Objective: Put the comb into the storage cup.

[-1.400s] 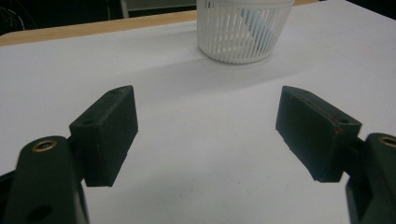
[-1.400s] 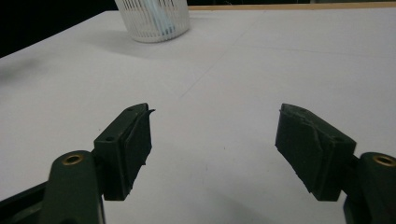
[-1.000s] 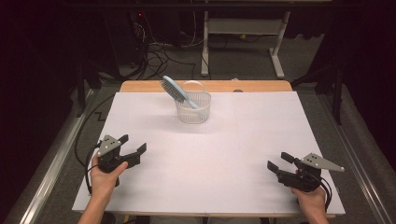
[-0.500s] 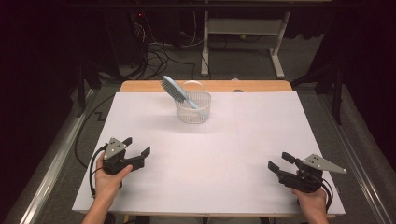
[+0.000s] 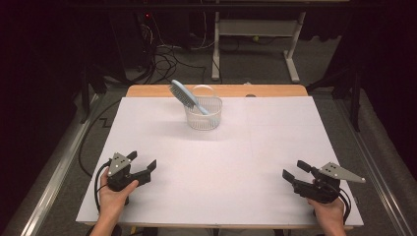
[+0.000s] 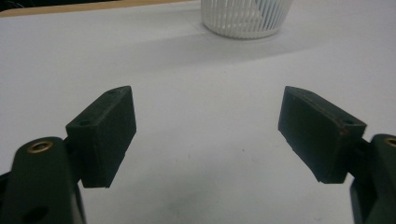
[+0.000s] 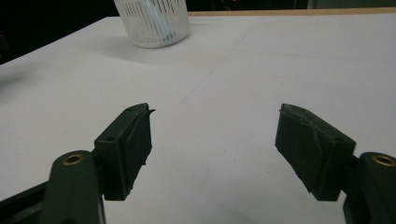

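A white slatted basket (image 5: 203, 114) stands at the far middle of the white table sheet (image 5: 216, 162). A light blue hairbrush (image 5: 184, 96) leans in it, bristle head up and to the left. My left gripper (image 5: 143, 161) rests near the front left corner, open, with nothing between its jaws. At the front right my right gripper (image 5: 293, 169) also stands open over bare sheet. In the left gripper view the left gripper (image 6: 208, 116) points at the basket (image 6: 245, 18). From the right gripper (image 7: 215, 121) the basket (image 7: 153, 21) lies ahead to the left.
A strip of wooden tabletop (image 5: 275, 90) shows beyond the sheet's far edge. Cables (image 5: 167, 54) and a desk frame (image 5: 255, 34) stand on the floor behind. Metal rails (image 5: 54, 177) run along both sides of the table.
My left gripper has drifted a little toward the near edge and to the right. The right gripper, basket and brush have kept still.
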Available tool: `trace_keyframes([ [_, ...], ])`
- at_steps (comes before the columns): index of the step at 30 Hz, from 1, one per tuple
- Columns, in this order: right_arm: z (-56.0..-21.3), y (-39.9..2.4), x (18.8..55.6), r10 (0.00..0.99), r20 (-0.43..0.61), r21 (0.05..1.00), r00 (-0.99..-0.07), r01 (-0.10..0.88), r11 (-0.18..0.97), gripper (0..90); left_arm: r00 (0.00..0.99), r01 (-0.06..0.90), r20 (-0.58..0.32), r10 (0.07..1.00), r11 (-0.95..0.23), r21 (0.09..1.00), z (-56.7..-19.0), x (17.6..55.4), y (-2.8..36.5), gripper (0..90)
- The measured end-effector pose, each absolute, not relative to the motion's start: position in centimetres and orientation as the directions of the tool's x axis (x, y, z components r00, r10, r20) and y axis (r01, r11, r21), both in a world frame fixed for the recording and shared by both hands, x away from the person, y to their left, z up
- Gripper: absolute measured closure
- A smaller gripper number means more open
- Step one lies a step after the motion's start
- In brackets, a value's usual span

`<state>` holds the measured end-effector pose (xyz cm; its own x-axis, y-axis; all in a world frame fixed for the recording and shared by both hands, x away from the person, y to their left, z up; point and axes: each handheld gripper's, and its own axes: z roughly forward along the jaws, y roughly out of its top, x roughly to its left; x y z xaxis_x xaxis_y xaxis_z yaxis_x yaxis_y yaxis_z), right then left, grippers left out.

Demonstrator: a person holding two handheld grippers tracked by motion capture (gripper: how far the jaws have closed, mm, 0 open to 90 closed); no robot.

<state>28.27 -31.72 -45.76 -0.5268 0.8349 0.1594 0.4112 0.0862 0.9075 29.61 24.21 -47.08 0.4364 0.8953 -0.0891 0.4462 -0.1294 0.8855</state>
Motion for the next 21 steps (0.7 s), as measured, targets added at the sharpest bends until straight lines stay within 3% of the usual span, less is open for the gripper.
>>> trace_keyframes([
  [21,-45.7,-31.9,28.1,0.839,0.159,0.908,-0.52,0.411,0.083,27.7,0.413,0.422,-0.079,0.907,-0.114,0.899,-47.5,28.1,24.5,19.9],
])
